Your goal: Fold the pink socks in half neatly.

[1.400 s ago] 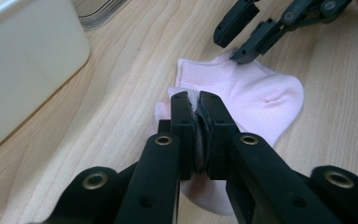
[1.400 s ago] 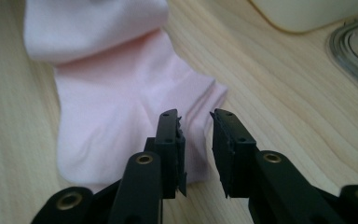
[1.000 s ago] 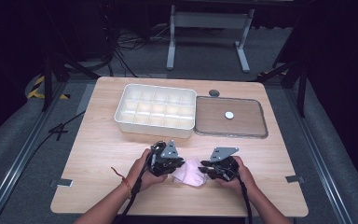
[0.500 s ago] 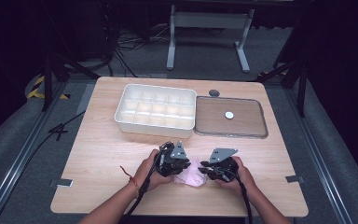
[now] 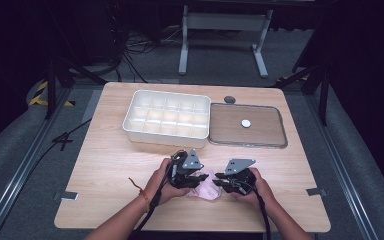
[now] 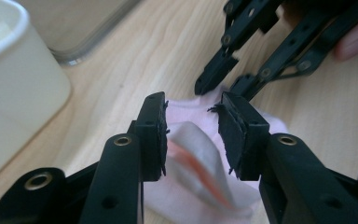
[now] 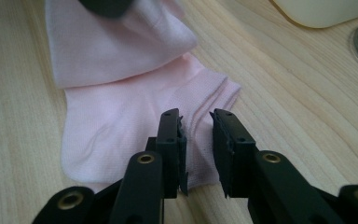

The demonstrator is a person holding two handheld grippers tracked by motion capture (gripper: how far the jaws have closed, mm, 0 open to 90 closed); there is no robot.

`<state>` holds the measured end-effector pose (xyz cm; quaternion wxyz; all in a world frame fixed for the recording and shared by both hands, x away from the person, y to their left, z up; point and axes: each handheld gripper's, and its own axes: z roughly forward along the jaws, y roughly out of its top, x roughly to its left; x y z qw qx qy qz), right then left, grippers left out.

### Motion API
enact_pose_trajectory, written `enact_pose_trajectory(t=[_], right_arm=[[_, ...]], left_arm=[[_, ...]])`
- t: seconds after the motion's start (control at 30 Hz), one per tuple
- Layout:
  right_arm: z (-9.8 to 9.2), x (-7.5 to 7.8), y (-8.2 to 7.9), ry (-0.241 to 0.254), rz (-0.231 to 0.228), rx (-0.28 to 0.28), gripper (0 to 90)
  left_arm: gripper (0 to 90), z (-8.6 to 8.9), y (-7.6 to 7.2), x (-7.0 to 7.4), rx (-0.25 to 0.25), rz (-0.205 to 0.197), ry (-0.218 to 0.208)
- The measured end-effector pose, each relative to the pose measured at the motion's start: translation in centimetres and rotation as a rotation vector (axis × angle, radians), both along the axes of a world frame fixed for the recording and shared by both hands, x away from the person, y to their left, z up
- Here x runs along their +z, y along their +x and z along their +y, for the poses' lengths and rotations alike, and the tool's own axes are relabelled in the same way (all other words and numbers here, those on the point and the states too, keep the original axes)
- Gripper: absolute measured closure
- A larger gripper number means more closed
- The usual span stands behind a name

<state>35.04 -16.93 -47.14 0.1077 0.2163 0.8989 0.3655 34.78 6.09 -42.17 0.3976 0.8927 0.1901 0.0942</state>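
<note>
**Figure: Pink sock between my two grippers at the near edge of the table**

The pink sock (image 5: 206, 186) lies flat on the wooden table (image 5: 105, 165), close to my side, directly between my left gripper (image 5: 194, 176) and my right gripper (image 5: 225, 181). In the high view its long axis runs roughly left to right, from one gripper to the other, so each hand has one end within immediate reach and neither is clearly nearer.

In the left gripper view, my left gripper (image 6: 191, 133) has its jaws apart; they have just been opening. A raised fold of the sock (image 6: 200, 163) stands between the pads without being pressed by them, so I judge this end released. My right gripper (image 6: 223, 79) shows farther off, at the sock's far edge.

In the right gripper view, my right gripper (image 7: 196, 149) straddles the ribbed cuff end of the sock (image 7: 121, 116). A gap shows between the pads, and I cannot tell whether they pinch the fabric or merely rest over it. The upper half of the sock is folded over the lower.

Beyond the sock stand the white compartment box (image 5: 167, 117) and, touching its right side, the clear lid (image 5: 247, 125), lying flat with a small white disc (image 5: 246, 123) on it. A small dark cap (image 5: 229, 99) lies behind the lid. Bare wood separates the sock from the box; nothing stands in the way of carrying it there.
</note>
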Motion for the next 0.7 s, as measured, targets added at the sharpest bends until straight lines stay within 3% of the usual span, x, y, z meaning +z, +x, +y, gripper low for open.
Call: enact_pose_trajectory(t=[0.13,0.2,0.33,0.47,0.53,0.7], right_arm=[[0.0,0.0,0.0,0.001,0.001,-0.001,73.1],[0.0,0.0,0.0,0.001,0.001,-0.002,73.1],[0.0,0.0,0.0,-0.004,0.000,-0.003,73.1],[0.0,0.0,0.0,-0.006,0.000,-0.003,73.1],[0.0,0.0,0.0,-0.006,-0.001,-0.003,73.1],[0.0,0.0,-0.1,-0.004,0.000,-0.003,73.1]], left_arm=[[62.2,2.3,-0.3,1.4,0.040,-0.017,-0.078],[63.2,3.2,-0.3,1.5,0.052,-0.013,-0.085],[69.6,4.6,-0.3,0.2,0.052,0.016,-0.040],[74.7,4.7,-0.1,-1.3,0.042,0.056,0.011],[76.0,4.2,-0.1,-2.1,0.036,0.078,0.031],[75.9,2.0,-0.2,-3.3,-0.018,0.088,0.086]])
